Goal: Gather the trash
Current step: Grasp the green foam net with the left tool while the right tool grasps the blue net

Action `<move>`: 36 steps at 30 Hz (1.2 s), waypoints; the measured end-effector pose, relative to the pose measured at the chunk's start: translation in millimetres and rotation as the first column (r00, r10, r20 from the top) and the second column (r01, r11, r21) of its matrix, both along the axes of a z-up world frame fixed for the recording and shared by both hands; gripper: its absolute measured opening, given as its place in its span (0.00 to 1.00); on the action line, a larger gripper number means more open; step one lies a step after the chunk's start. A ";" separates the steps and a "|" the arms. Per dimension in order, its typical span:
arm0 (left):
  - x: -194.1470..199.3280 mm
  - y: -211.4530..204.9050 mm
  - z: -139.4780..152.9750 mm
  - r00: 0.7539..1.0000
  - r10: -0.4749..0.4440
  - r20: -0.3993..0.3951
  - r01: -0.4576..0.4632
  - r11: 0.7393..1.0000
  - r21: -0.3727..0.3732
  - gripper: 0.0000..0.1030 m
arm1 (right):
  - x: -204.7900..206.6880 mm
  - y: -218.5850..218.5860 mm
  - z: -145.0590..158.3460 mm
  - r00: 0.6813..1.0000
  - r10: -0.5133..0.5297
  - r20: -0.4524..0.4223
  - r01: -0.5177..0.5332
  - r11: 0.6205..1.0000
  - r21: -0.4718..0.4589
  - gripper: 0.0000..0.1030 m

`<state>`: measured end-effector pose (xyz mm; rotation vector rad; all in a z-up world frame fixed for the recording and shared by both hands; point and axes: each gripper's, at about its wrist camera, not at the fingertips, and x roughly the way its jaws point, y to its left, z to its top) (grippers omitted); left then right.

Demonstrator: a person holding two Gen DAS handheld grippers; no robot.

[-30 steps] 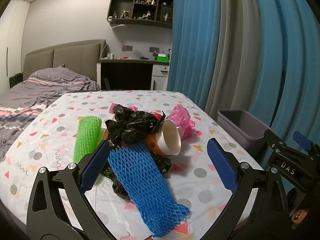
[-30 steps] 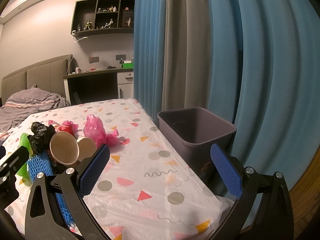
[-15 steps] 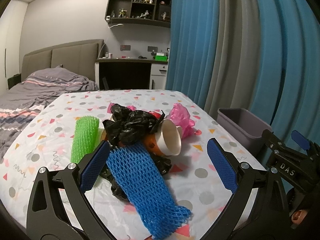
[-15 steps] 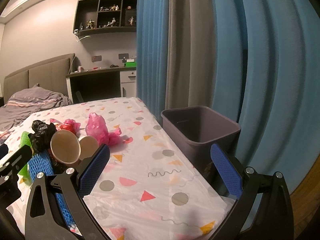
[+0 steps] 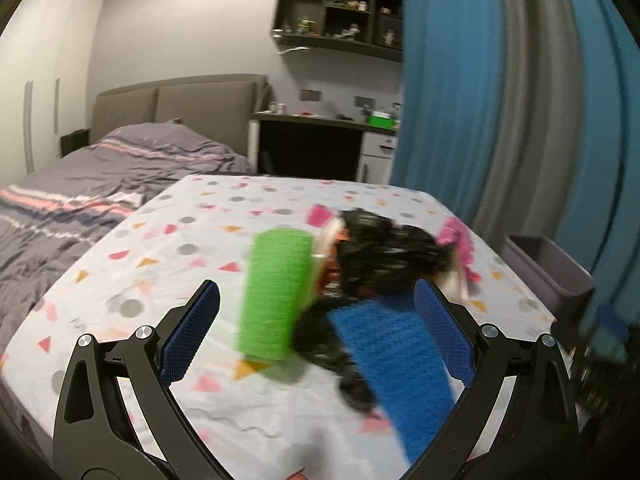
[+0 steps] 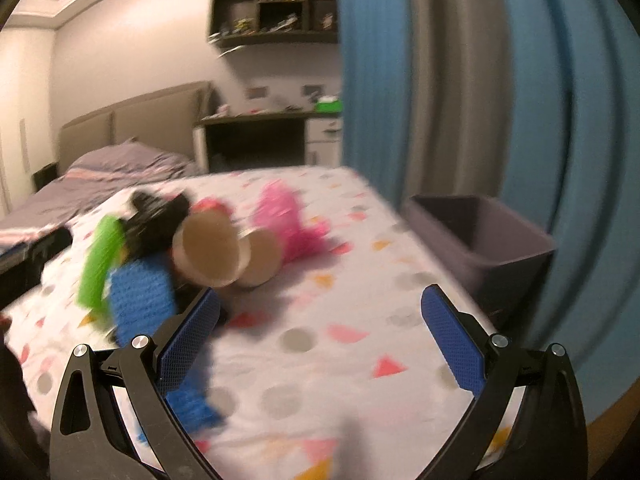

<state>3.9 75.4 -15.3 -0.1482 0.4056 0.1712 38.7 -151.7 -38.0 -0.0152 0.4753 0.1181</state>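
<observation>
Both grippers hang wide apart and empty over the table's near edge: the left gripper frames a green foam net and blue foam net, the right gripper faces paper cups and a pink bag. A black bag tops the pile. A grey bin stands just beside the table's right edge.

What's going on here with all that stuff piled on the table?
A person holds a hand-held gripper in each hand over a pile of trash on the patterned table. Both the left hand-held gripper and the right hand-held gripper are open and empty. The green foam net, blue foam net, black bag, paper cups and pink bag lie untouched; the grey bin waits beside the table.
</observation>
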 end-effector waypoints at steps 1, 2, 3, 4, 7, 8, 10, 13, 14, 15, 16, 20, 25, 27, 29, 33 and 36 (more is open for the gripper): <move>-2.1 6.5 0.3 1.000 0.014 0.003 -0.014 1.000 -0.003 0.93 | 0.2 7.9 -5.1 0.999 0.034 -0.017 -0.033 0.999 0.007 0.95; -4.3 11.7 0.4 1.000 0.025 0.005 -0.025 1.000 -0.003 0.93 | -0.1 14.8 -9.2 0.998 0.060 -0.028 -0.060 0.998 0.014 0.95; -7.8 18.4 0.5 0.999 0.044 0.010 -0.044 0.999 0.001 0.93 | -0.6 24.0 -14.8 0.995 0.092 -0.037 -0.091 0.996 0.018 0.94; -10.5 23.5 0.8 0.998 0.058 0.013 -0.058 0.998 0.002 0.93 | -0.7 30.3 -17.4 0.993 0.109 -0.041 -0.108 0.994 0.017 0.93; -18.7 36.4 0.4 0.996 0.086 0.019 -0.086 0.996 -0.006 0.93 | 0.3 54.7 -27.9 0.983 0.176 -0.057 -0.176 0.984 0.009 0.90; -20.2 38.3 -0.2 0.996 0.090 0.020 -0.090 0.996 -0.006 0.93 | 1.0 61.8 -30.2 0.979 0.197 -0.061 -0.197 0.980 0.007 0.89; -25.3 42.7 -1.2 0.995 0.099 0.021 -0.099 0.995 -0.002 0.93 | 3.9 76.2 -34.2 0.973 0.220 -0.071 -0.221 0.975 -0.005 0.88; -30.1 48.3 -3.1 0.994 0.102 0.027 -0.101 0.995 -0.008 0.93 | 13.6 85.8 -40.4 0.963 0.240 -0.121 -0.240 0.971 0.015 0.77; -30.4 49.7 -3.6 0.994 0.102 0.029 -0.102 0.995 -0.011 0.93 | 17.9 87.7 -42.7 0.958 0.248 -0.147 -0.246 0.969 0.029 0.74; -31.8 51.7 -3.9 0.994 0.101 0.031 -0.100 0.995 -0.014 0.93 | 21.3 89.1 -45.0 0.952 0.255 -0.168 -0.251 0.967 0.045 0.71; -31.9 54.4 -4.3 0.995 0.096 0.033 -0.095 0.995 -0.021 0.93 | 24.6 90.1 -47.5 0.949 0.261 -0.179 -0.255 0.965 0.052 0.69; -28.3 63.4 -8.1 0.996 0.080 0.025 -0.079 0.995 -0.056 0.93 | 28.7 94.0 -55.4 0.931 0.287 -0.225 -0.277 0.958 0.075 0.52; -18.3 68.6 -17.8 0.998 0.057 -0.007 -0.058 0.995 -0.087 0.90 | 24.3 91.9 -58.0 0.921 0.311 -0.233 -0.304 0.950 0.065 0.18; -12.7 66.9 -23.3 0.998 0.049 -0.031 -0.052 0.994 -0.093 0.90 | 21.3 88.4 -56.2 0.925 0.313 -0.217 -0.306 0.950 0.062 0.09; -6.0 62.5 -28.2 0.998 0.036 -0.051 -0.040 0.996 -0.085 0.88 | 15.8 82.5 -50.6 0.931 0.313 -0.187 -0.309 0.950 0.054 0.08; 8.7 54.1 -35.7 0.996 -0.004 -0.094 -0.005 0.996 -0.091 0.75 | 8.2 69.9 -40.9 0.942 0.308 -0.136 -0.304 0.952 0.047 0.08; 23.1 49.7 -41.4 0.991 -0.028 -0.130 0.017 0.996 -0.086 0.70 | 5.4 61.4 -35.1 0.943 0.311 -0.121 -0.306 0.950 0.064 0.07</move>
